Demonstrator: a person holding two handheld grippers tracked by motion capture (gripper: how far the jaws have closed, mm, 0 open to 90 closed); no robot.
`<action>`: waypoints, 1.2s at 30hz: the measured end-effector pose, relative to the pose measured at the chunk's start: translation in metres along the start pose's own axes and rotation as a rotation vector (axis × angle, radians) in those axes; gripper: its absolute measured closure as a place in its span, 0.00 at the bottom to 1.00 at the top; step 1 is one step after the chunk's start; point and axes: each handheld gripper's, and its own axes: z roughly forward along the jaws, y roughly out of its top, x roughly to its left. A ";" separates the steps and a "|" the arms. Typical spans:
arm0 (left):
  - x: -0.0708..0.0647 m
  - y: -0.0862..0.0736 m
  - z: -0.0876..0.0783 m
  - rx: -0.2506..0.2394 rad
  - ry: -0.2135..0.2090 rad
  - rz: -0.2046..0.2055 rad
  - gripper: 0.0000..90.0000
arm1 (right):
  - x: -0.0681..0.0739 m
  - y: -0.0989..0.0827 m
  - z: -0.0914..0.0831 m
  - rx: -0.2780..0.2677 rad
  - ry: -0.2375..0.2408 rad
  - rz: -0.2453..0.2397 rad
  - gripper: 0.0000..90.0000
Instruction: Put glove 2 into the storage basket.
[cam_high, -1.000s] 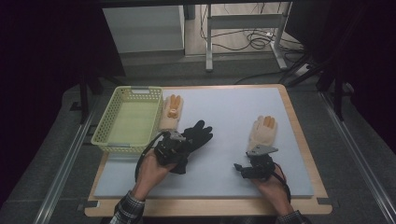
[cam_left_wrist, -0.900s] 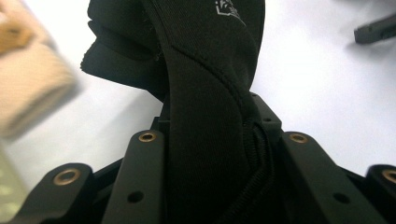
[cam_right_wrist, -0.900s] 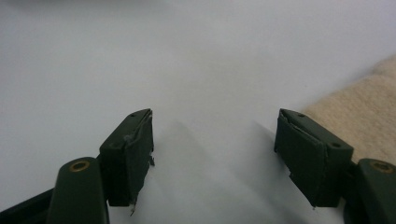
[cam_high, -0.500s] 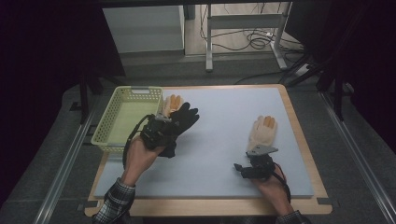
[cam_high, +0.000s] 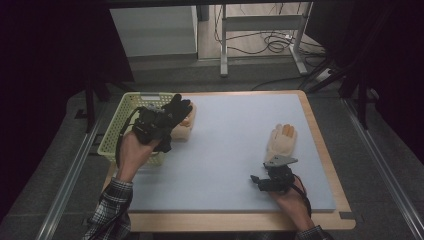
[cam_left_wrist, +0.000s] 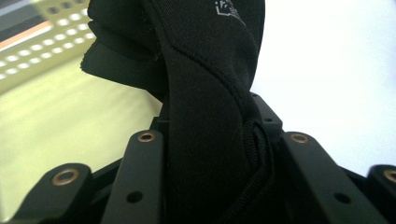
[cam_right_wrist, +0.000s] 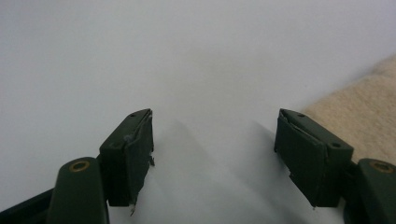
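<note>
My left gripper (cam_high: 159, 126) is shut on a black glove (cam_high: 178, 110), held in the air at the right edge of the yellow-green basket (cam_high: 112, 137). In the left gripper view the black glove (cam_left_wrist: 205, 107) hangs pinched between the two jaws, with the basket (cam_left_wrist: 42, 60) to its left. A tan glove (cam_high: 186, 124) lies on the mat, partly hidden behind the black one. Another tan glove (cam_high: 281, 141) lies at the right of the mat. My right gripper (cam_high: 260, 181) rests low on the mat just in front of it, open, with nothing between its fingers (cam_right_wrist: 133, 149).
A pale blue mat (cam_high: 230, 150) covers a wooden-edged table (cam_high: 330, 165). The edge of the tan glove (cam_right_wrist: 364, 112) sits at the right of the right gripper view. Metal stand legs and cables (cam_high: 270, 45) lie on the floor beyond the table.
My left gripper has carried the black glove up and to the left, from mid-mat to the basket's right edge. The right gripper has stayed in place.
</note>
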 end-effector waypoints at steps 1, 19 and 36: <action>0.004 0.000 -0.001 0.000 0.009 -0.006 0.72 | 0.000 0.000 0.000 0.000 0.000 0.000 0.31; 0.096 -0.027 0.015 0.092 0.184 -0.174 0.71 | 0.000 0.000 0.000 -0.002 0.001 0.002 0.31; 0.128 -0.035 0.079 0.316 0.253 -0.205 0.68 | 0.000 0.000 0.000 -0.003 0.002 0.002 0.31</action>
